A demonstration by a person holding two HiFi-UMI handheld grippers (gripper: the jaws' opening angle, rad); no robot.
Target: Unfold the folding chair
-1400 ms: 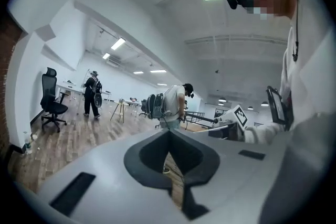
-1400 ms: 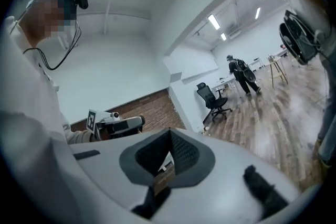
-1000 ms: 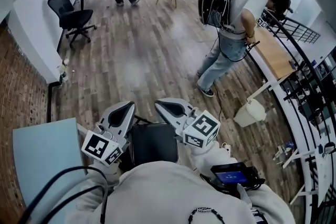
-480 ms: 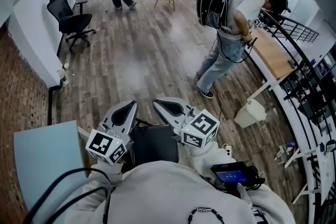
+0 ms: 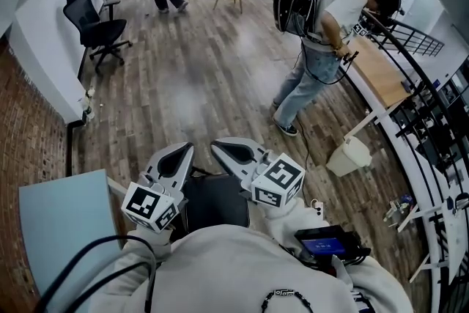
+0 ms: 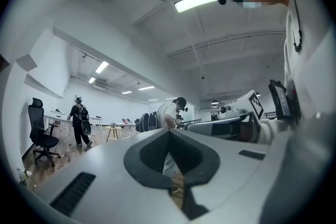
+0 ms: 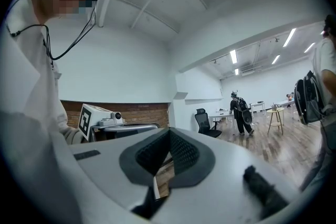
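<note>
1. My grey left gripper (image 5: 180, 152) points level, its jaws pressed together on nothing.
2. My grey right gripper (image 5: 222, 146) is closed and empty too.
3. The flat black folding chair (image 5: 214, 200) shows low between the 2 grippers, close to my torso.

Folding chair (image 5: 214, 200): black, one flat dark panel showing, thin tubing at its far edge. Located six o'clock, head view.
</note>
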